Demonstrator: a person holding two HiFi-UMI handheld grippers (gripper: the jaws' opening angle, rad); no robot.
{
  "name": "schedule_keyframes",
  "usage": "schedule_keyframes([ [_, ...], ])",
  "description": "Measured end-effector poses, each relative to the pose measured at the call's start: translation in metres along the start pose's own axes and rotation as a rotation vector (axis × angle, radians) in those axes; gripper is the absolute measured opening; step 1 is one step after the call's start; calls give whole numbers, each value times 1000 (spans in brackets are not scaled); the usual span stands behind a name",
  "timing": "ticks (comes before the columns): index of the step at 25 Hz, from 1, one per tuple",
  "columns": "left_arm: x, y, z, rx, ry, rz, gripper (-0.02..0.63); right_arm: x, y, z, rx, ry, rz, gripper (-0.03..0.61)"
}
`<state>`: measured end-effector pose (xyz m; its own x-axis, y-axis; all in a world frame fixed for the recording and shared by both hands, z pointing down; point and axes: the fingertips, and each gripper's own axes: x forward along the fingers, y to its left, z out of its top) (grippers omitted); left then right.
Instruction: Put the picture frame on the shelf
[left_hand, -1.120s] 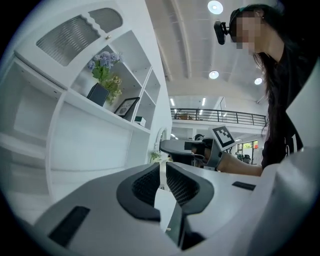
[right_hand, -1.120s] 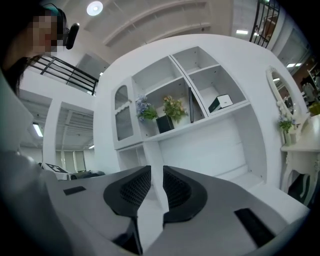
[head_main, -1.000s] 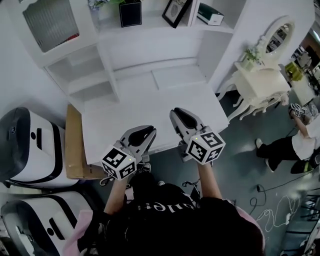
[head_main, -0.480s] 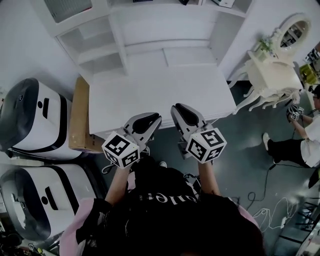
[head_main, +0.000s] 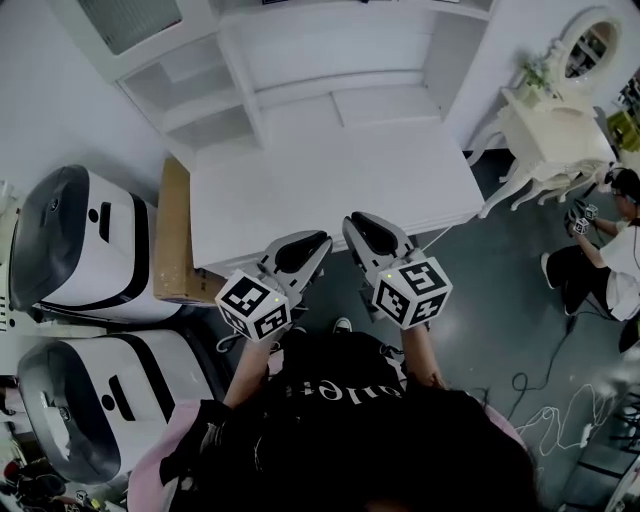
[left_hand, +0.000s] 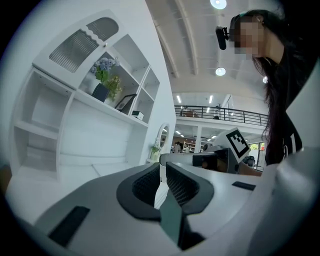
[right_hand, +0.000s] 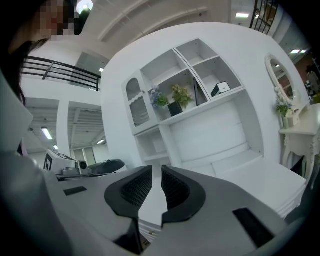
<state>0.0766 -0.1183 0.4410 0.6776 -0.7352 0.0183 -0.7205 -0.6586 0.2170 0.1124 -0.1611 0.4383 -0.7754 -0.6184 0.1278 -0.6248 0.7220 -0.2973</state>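
The black picture frame (left_hand: 126, 102) leans upright on the white shelf unit's upper board, between a black pot of flowers (left_hand: 102, 82) and a small box (left_hand: 137, 115). The right gripper view shows the same frame (right_hand: 198, 91) nearly edge-on. It is out of the head view. My left gripper (head_main: 318, 240) and right gripper (head_main: 352, 220) hover side by side just off the near edge of the white desk (head_main: 330, 170), pointing level at the shelves. The left gripper (left_hand: 161, 167) and the right gripper (right_hand: 156, 172) each show a thin slit between the pads, with nothing in it.
The shelf unit (head_main: 300, 60) rises behind the desk. Two white and black machines (head_main: 80, 250) and a brown board (head_main: 175, 235) stand on the left. A white dressing table with a mirror (head_main: 555, 130) and a seated person (head_main: 600, 250) are on the right. Cables lie on the floor.
Both grippers have drawn back from over the desk's front edge to just off it. The shelf has slid up in the head view, and the frame has left that view.
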Motion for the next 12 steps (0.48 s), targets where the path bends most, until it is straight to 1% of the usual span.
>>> schedule_keyframes([
  [6, -22, 14, 3, -14, -7, 29, 49, 9, 17, -5, 9, 5, 5, 83],
  [12, -48, 30, 9, -10, -13, 28, 48, 23, 38, -13, 12, 18, 0, 81],
])
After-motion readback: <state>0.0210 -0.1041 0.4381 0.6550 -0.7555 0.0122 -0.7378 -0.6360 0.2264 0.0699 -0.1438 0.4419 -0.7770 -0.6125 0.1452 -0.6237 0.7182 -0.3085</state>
